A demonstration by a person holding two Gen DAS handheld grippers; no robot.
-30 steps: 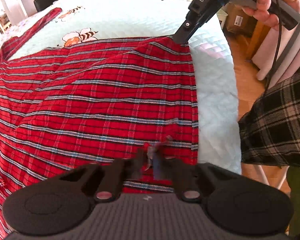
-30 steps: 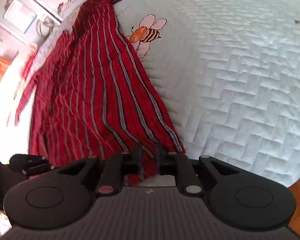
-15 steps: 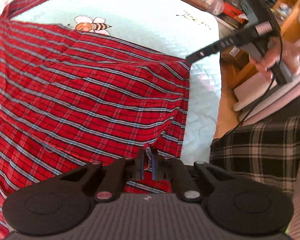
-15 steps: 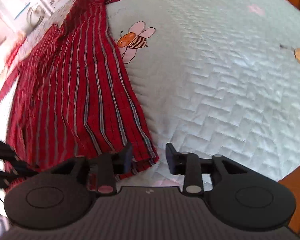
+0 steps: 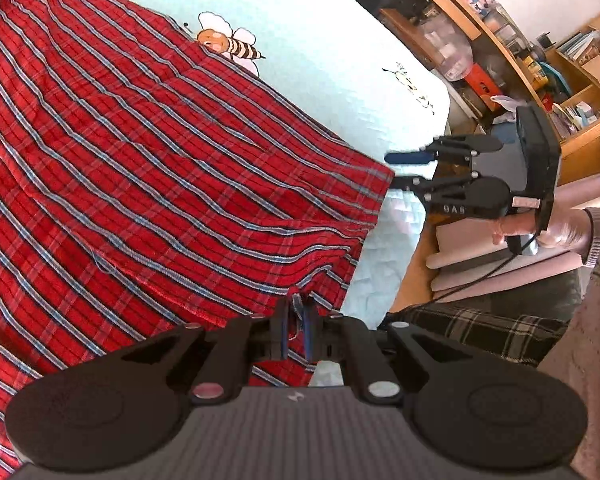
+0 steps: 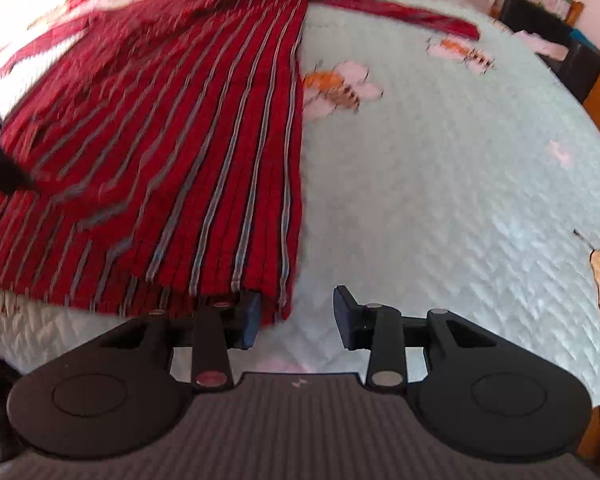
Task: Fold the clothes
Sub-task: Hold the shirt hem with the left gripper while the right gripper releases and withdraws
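Red plaid shirt, spread flat on the bee-print quilt: hem corner pinched in the closed left gripper, other hem corner lying loose just beside the right gripper. Right jaws, clamped on that corner a second ago, have just been opening, nothing pressed between them now. Step judged: laying-out done; next calls for a fresh grasp to fold.

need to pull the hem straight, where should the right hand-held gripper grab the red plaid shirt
Take the free hem corner of the red plaid shirt, coming level from the bed's near edge. It lies flat at the quilt edge, just before the open right hand-held gripper.
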